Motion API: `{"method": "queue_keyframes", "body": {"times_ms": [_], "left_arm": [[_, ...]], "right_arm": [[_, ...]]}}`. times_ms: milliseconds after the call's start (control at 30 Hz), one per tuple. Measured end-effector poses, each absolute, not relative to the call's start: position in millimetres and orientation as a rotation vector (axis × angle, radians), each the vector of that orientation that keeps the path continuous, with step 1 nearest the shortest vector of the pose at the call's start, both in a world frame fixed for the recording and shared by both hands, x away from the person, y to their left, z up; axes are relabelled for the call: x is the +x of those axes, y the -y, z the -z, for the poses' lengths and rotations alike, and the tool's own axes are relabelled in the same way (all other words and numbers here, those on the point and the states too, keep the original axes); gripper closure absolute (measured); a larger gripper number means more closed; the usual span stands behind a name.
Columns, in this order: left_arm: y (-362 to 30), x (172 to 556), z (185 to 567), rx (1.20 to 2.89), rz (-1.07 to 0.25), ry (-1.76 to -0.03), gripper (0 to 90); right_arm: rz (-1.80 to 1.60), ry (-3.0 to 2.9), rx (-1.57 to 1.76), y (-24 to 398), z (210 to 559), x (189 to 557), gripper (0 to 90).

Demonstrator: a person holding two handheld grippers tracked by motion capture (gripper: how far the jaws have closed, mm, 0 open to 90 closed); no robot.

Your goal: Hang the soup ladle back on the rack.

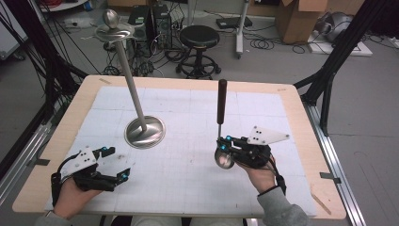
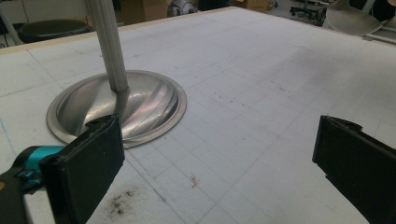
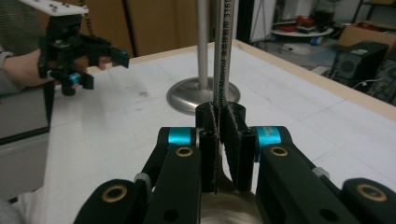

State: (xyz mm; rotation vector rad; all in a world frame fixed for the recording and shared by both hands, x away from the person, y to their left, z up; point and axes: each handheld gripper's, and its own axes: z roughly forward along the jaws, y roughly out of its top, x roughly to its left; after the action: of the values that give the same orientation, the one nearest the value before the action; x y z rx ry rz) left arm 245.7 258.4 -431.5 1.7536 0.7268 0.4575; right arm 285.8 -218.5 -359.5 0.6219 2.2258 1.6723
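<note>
A metal stand rises from a round base at the table's centre left, and its thin pole carries a dish with a metal ball on top. My right gripper is shut on the thin stem of a ladle. The ladle's dark handle points away from me and its bowl hangs just under the jaws. My left gripper stands open and holds nothing, a short way in front of the base. It also appears in the right gripper view.
A white gridded mat covers the wooden table. Beyond the far edge stand a black stool, computer towers and a cardboard box. Black frame legs flank the table.
</note>
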Motion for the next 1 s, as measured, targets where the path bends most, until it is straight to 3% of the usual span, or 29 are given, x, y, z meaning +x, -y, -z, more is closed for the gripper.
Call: {"method": "queue_keyframes", "body": {"times_ms": [1000], "left_arm": [[-258,244,431,1.748,-0.462,-0.732,2.7]], "right_arm": [[-1.645,-2.077,0.732,198,343,297,84.5]]}}
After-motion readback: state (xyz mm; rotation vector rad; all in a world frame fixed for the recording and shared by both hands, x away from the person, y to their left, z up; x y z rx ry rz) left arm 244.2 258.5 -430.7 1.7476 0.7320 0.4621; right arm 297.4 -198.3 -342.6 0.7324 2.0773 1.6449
